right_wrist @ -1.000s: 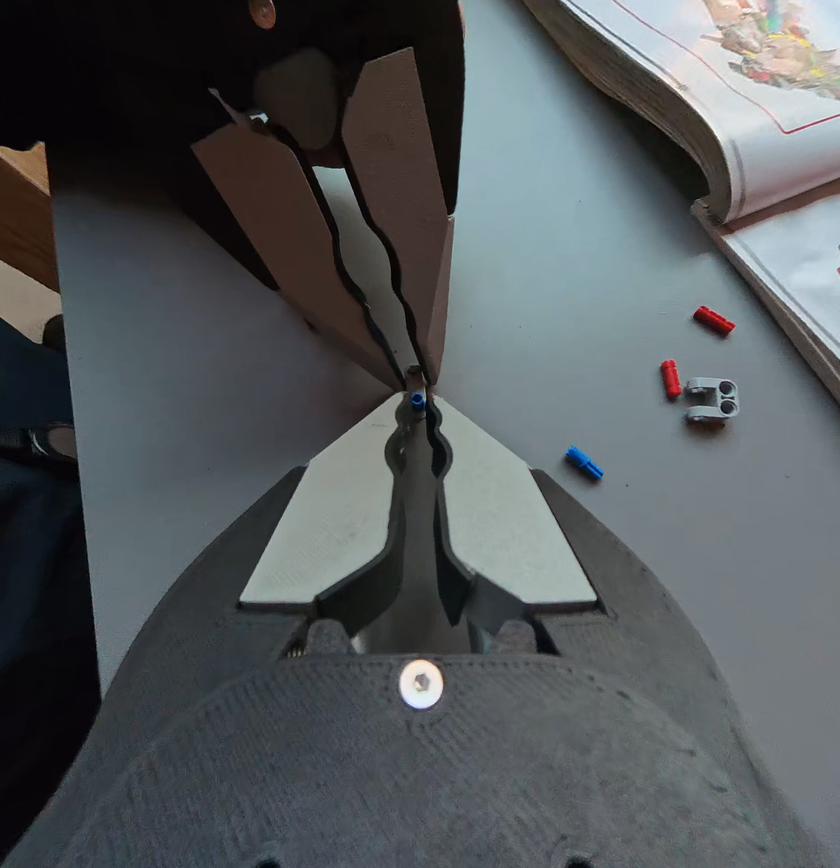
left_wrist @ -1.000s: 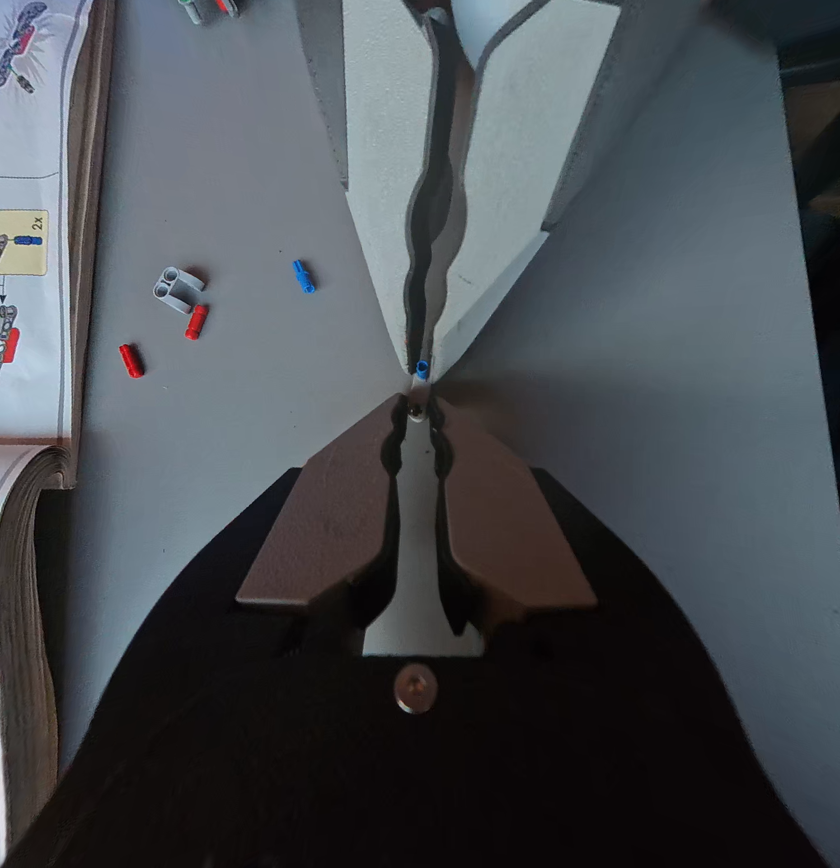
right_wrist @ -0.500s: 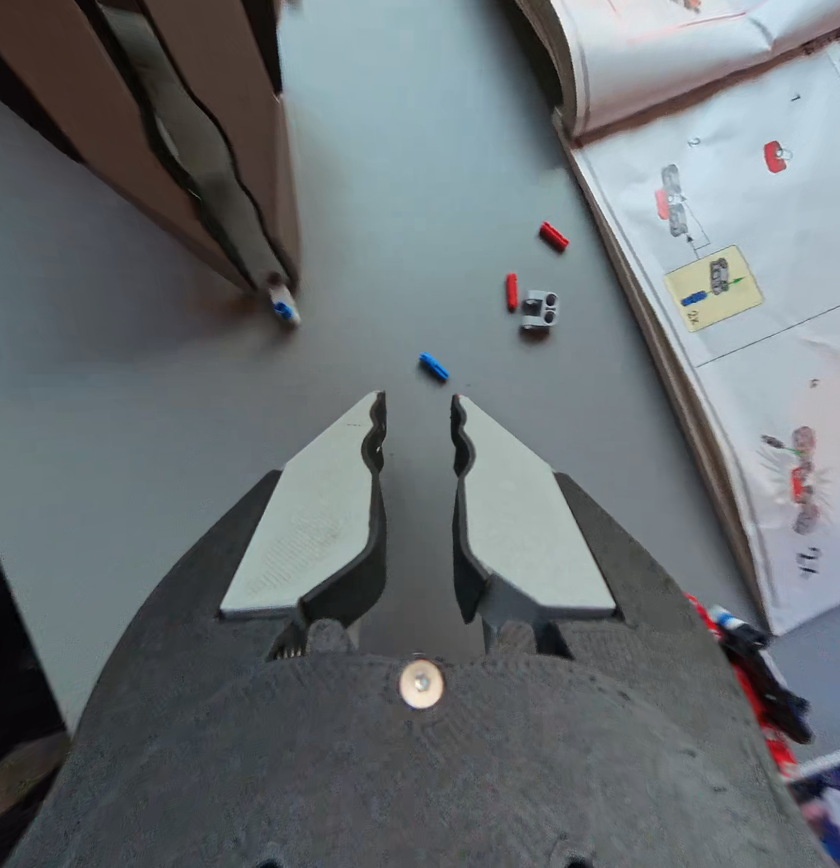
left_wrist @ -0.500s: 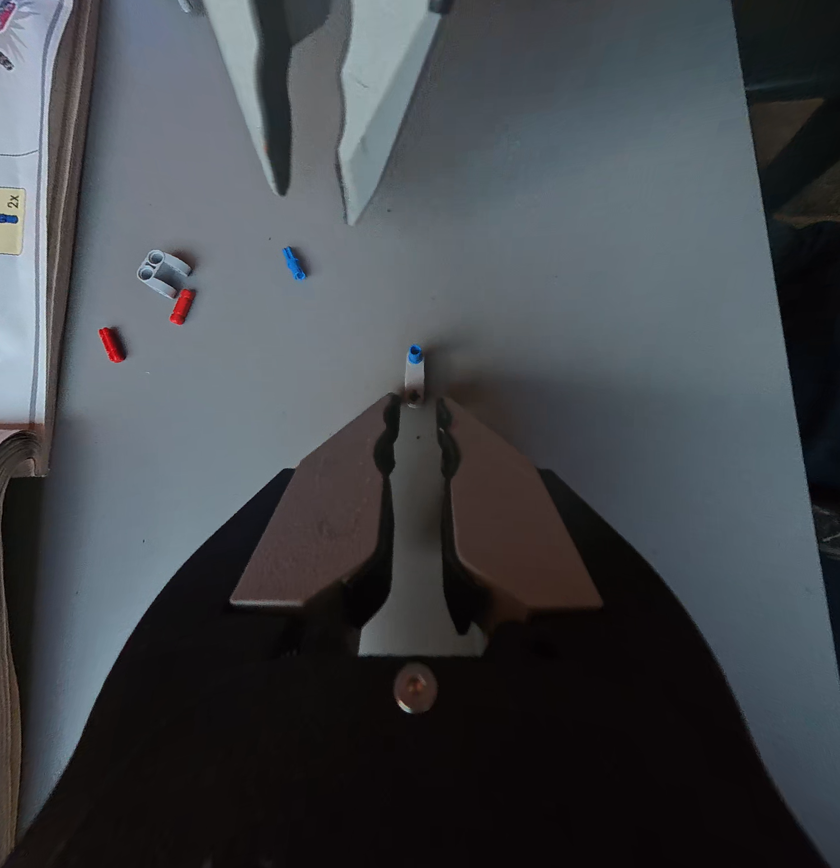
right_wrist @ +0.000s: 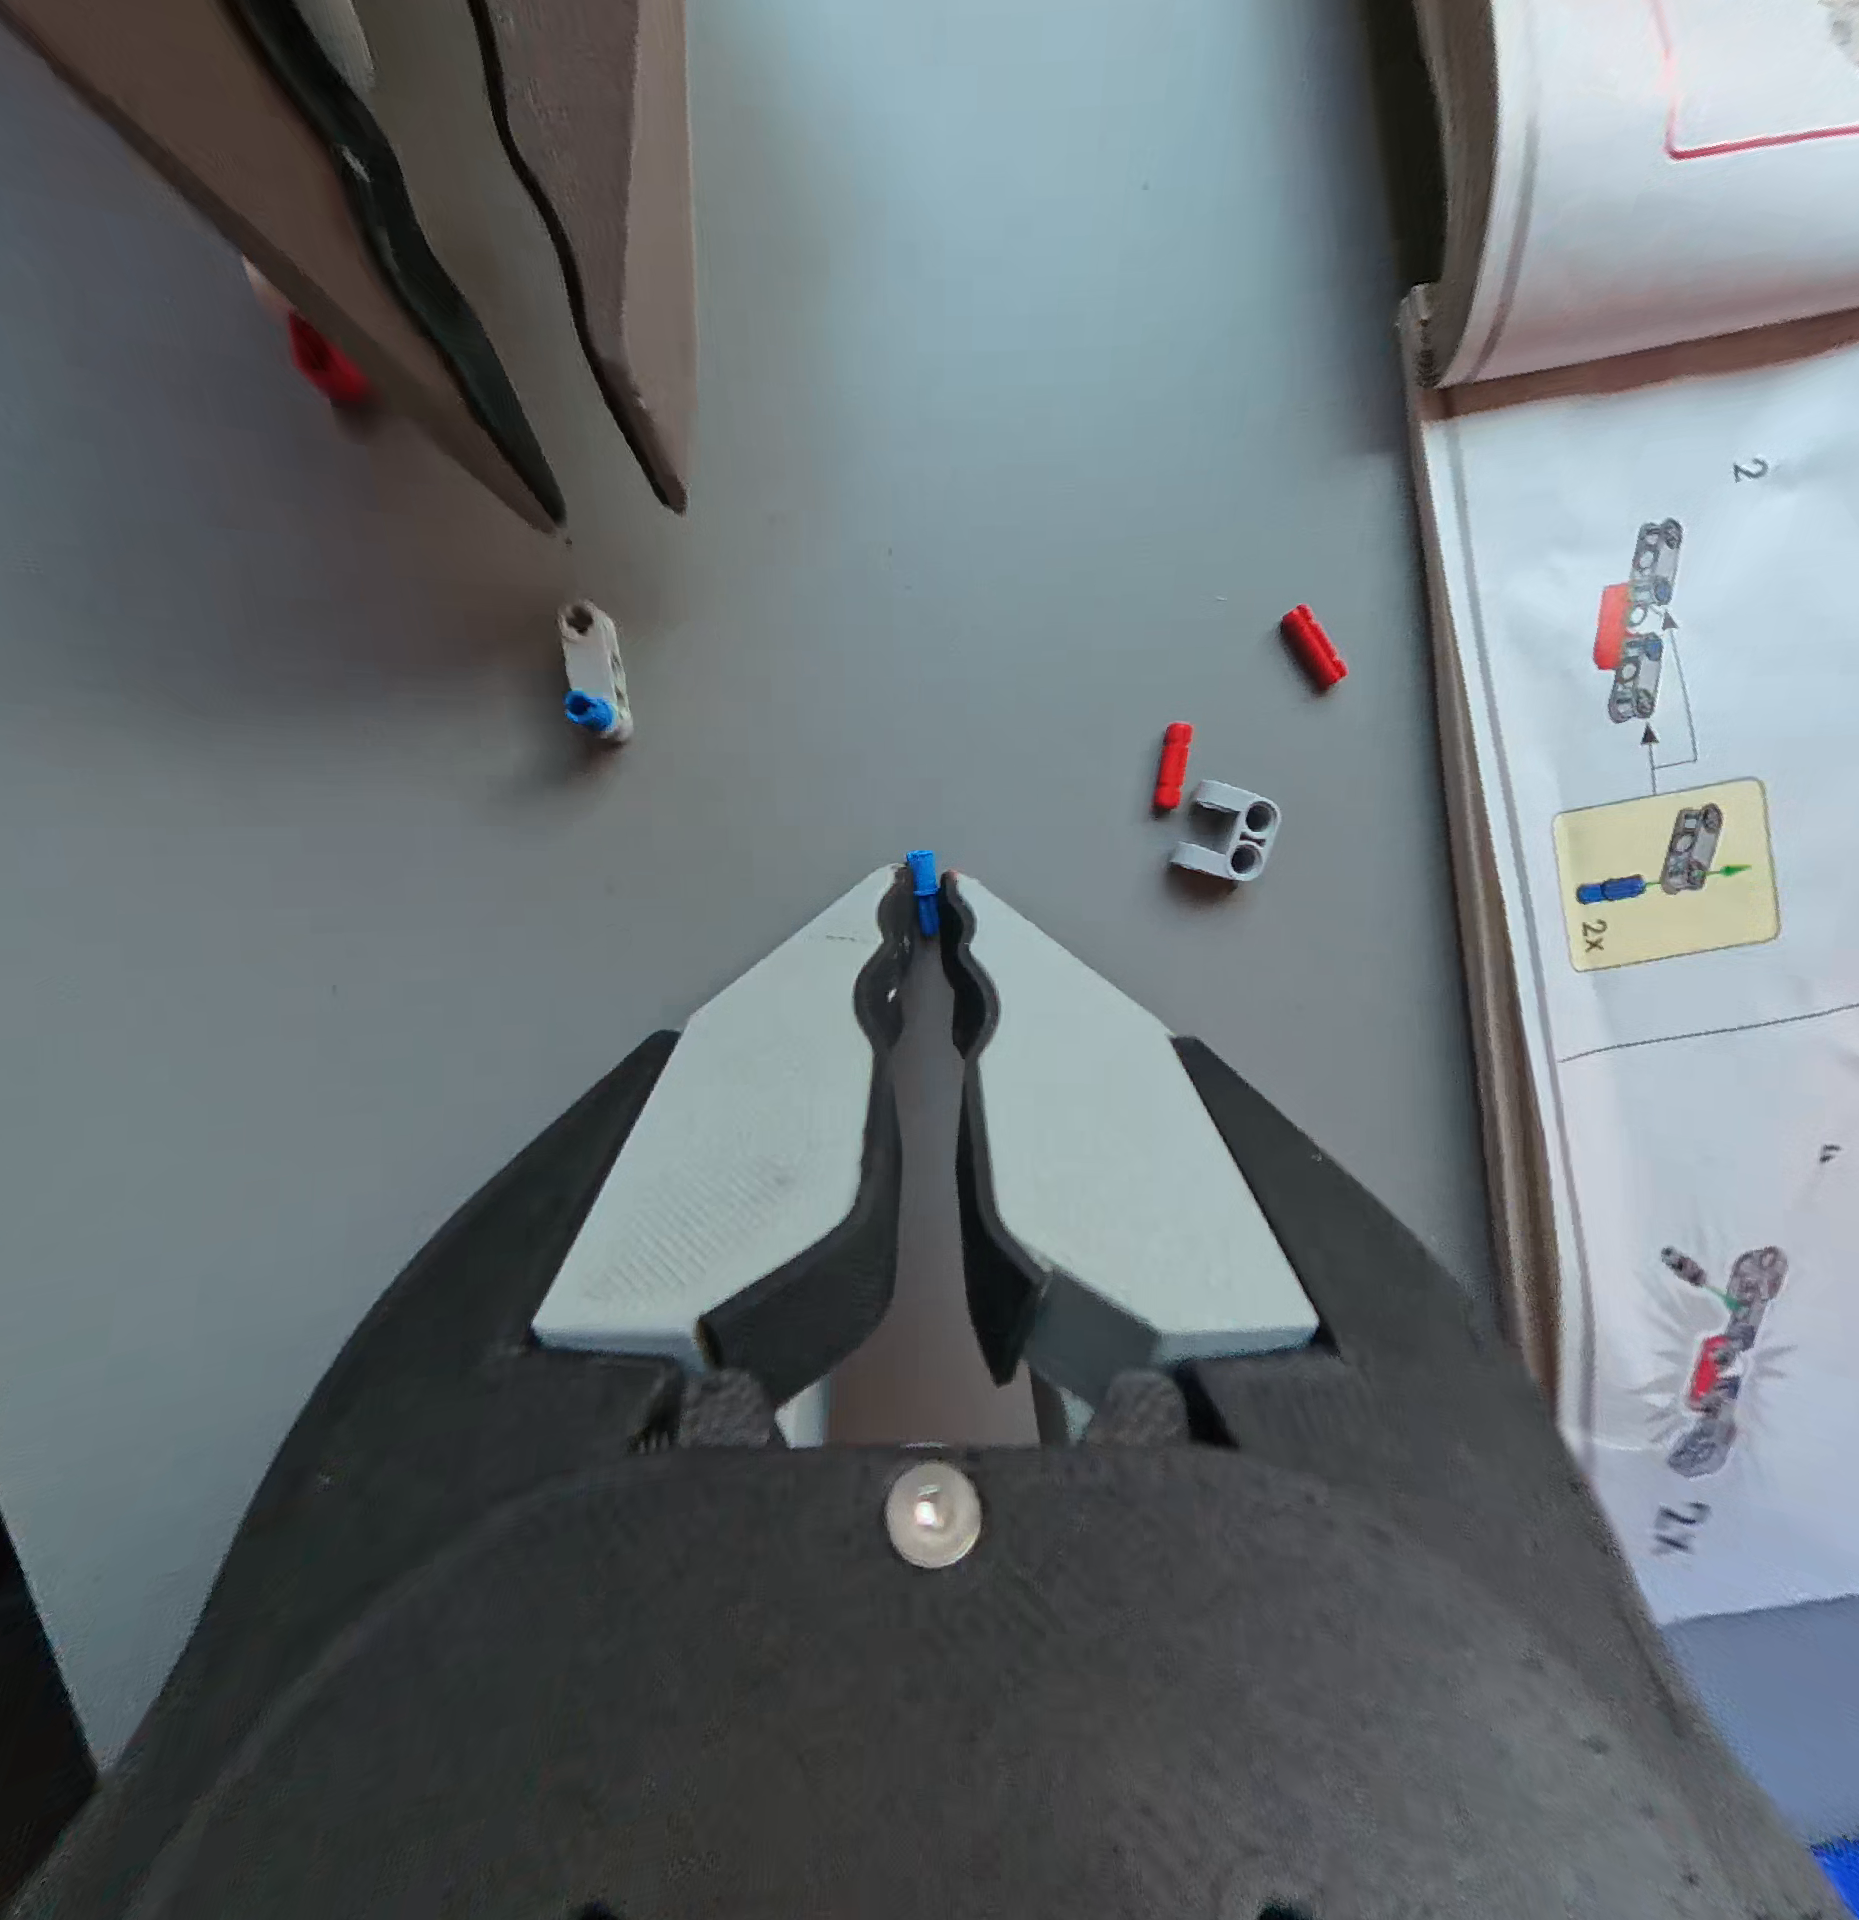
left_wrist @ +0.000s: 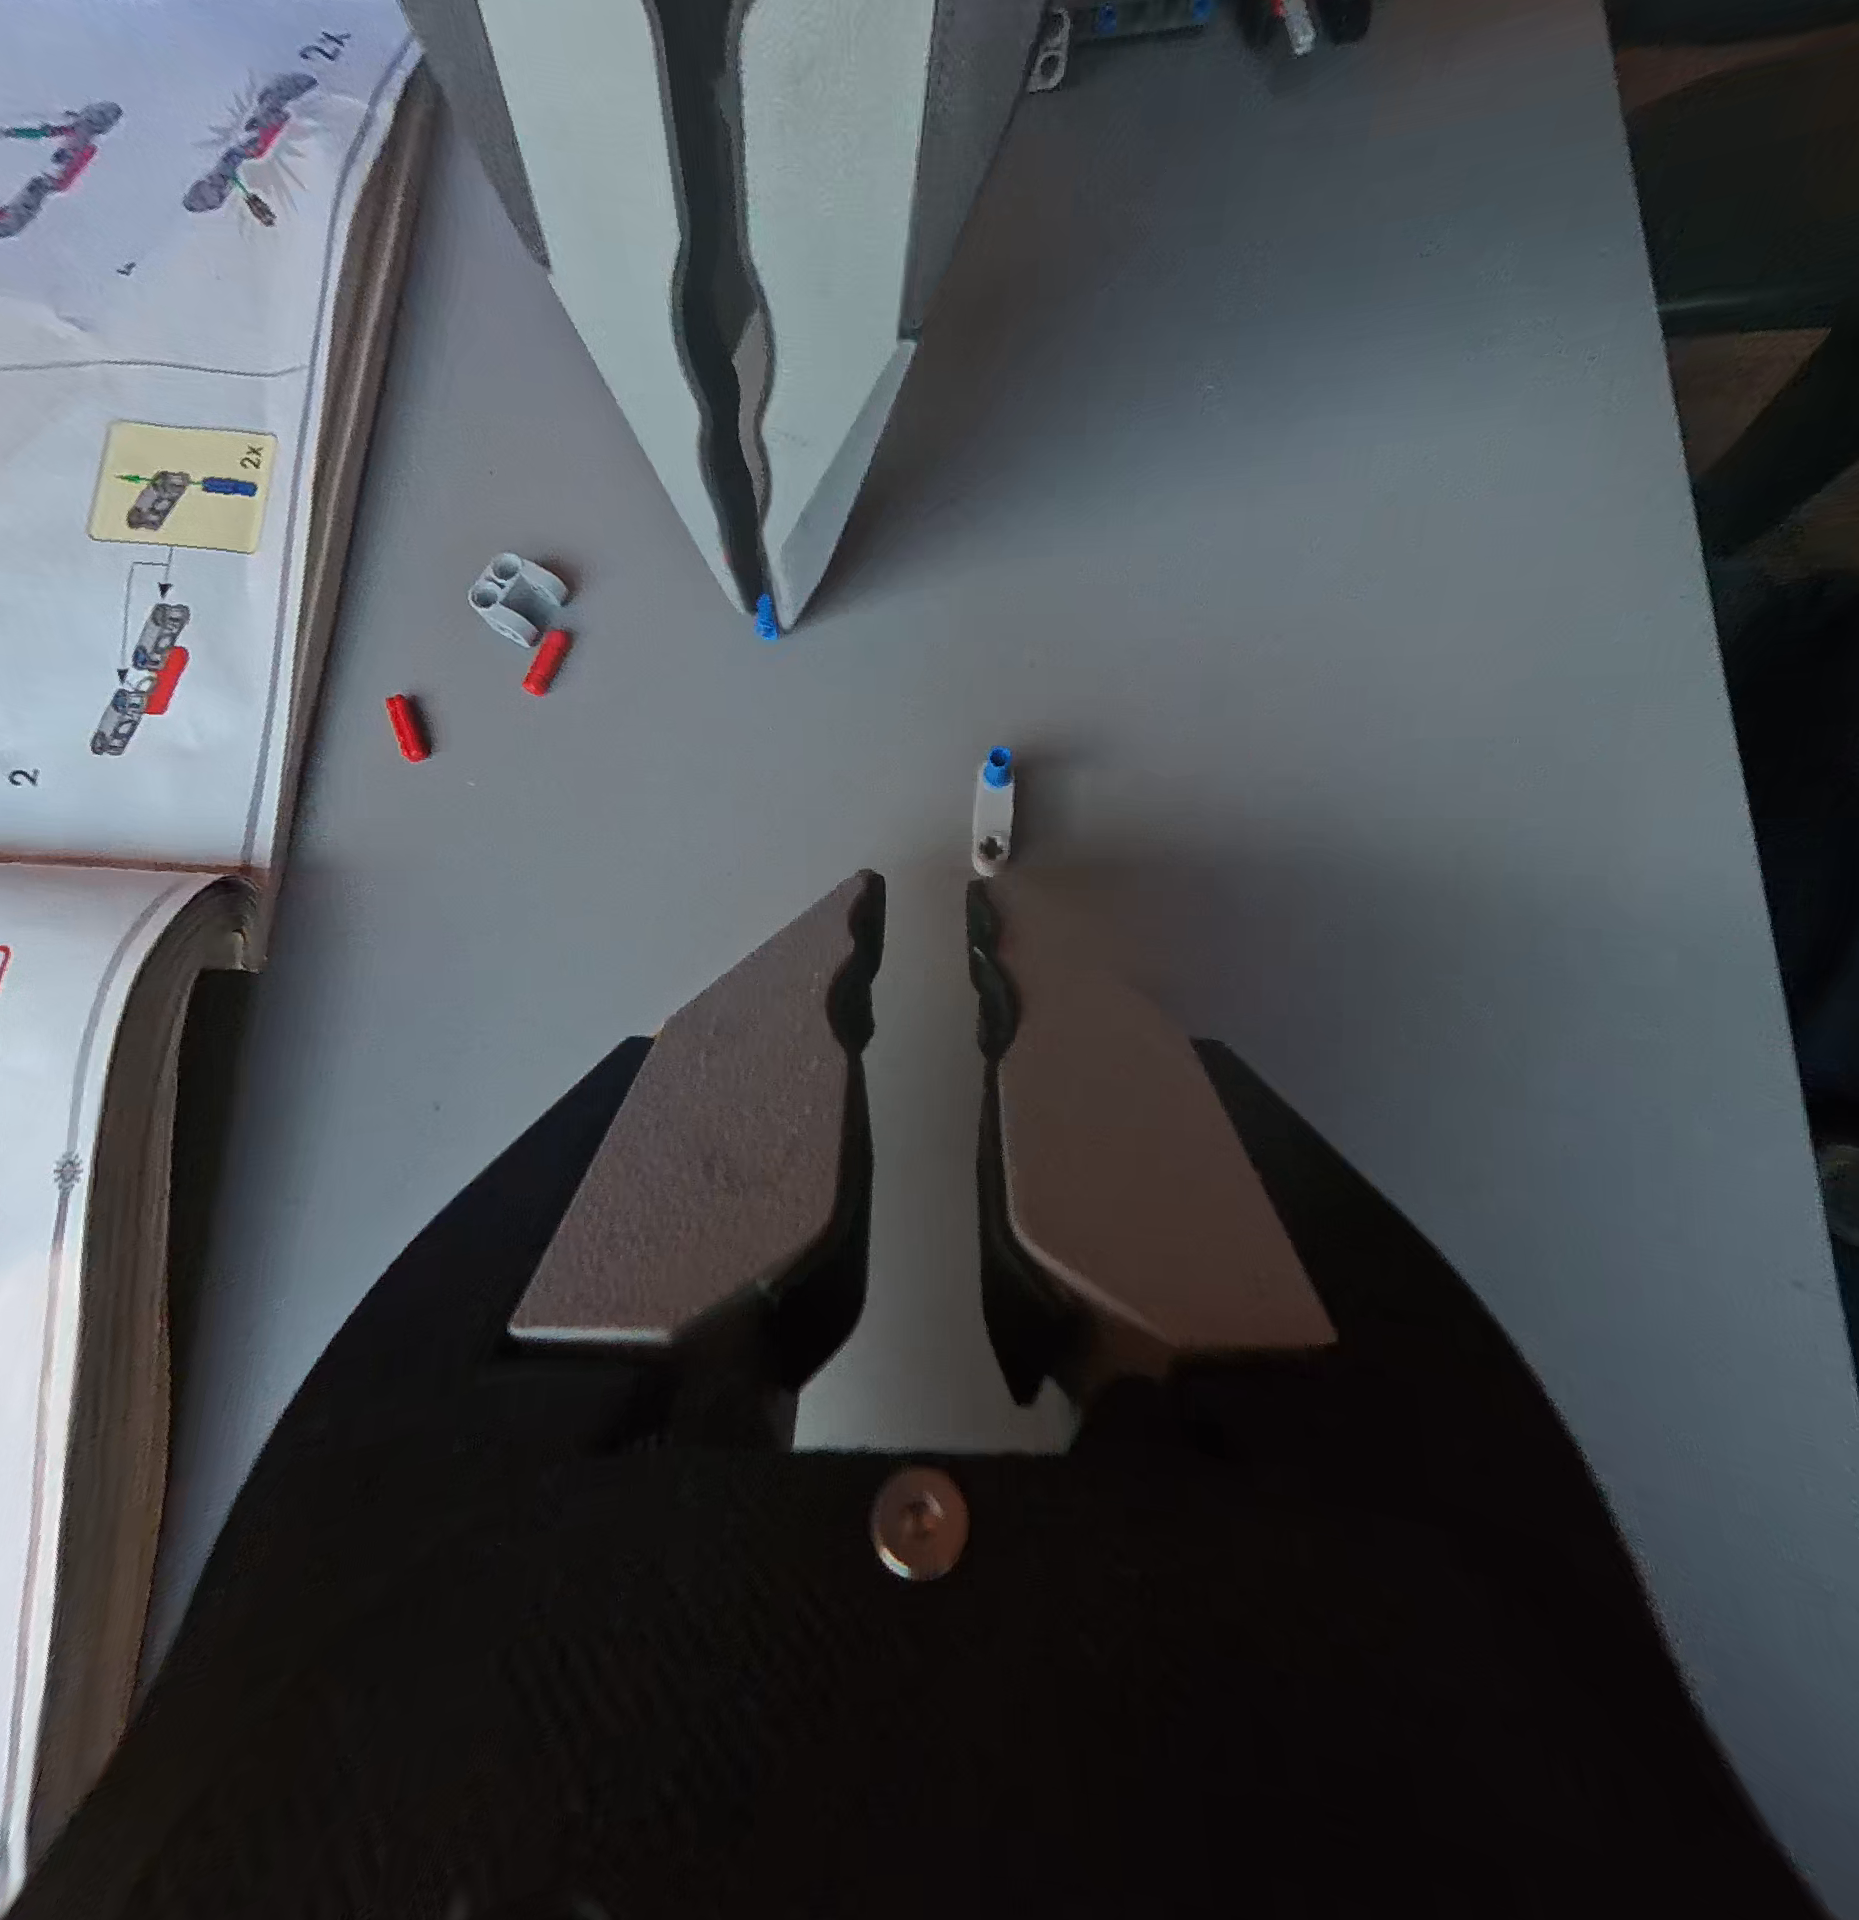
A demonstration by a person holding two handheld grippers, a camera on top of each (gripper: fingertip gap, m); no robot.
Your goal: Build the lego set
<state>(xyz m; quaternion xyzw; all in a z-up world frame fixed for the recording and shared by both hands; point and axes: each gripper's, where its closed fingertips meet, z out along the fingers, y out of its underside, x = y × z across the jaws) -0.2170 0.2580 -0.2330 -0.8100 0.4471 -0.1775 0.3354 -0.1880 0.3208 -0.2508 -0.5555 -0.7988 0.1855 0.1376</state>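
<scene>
**Inspector:** Right hand-held gripper (right_wrist: 923, 883): fingers closed to a sliver, a blue pin (right_wrist: 922, 891) pinched at the tips, its end poking out in front. It sits low over the grey table (right_wrist: 904, 364).

**Clerk:** And the left?

**Inspector:** Left hand-held gripper (left_wrist: 925, 883): fingers apart, nothing between them. A small grey connector (left_wrist: 993, 821) lies on the table just beyond the tip of its right-side finger (left_wrist: 982, 935), close to it; contact I cannot confirm. A second blue pin (left_wrist: 998, 767) is seated in the connector's far end. The hole at the near end shows nothing in it.

**Clerk:** Loose parts?

**Inspector:** To the right of the right hand-held gripper: a grey U-shaped piece (right_wrist: 1228, 837) with a red pin (right_wrist: 1172, 766) just beside it, and another red pin (right_wrist: 1313, 646) a little farther on, near an open instruction booklet (right_wrist: 1683, 935) at the table's edge. A further red part shows behind the left hand-held gripper in the right wrist view, too hidden to identify. At the far edge, in the left wrist view, a partly built assembly (left_wrist: 1164, 21) is only just in frame.

**Clerk:** State of work?

**Inspector:** By my reading, one connector fitted with one pin and set down; one blue pin picked up and not yet placed; the U-shaped piece and both red pins untouched. More remains than is done, though how much the pictures do not settle
</scene>
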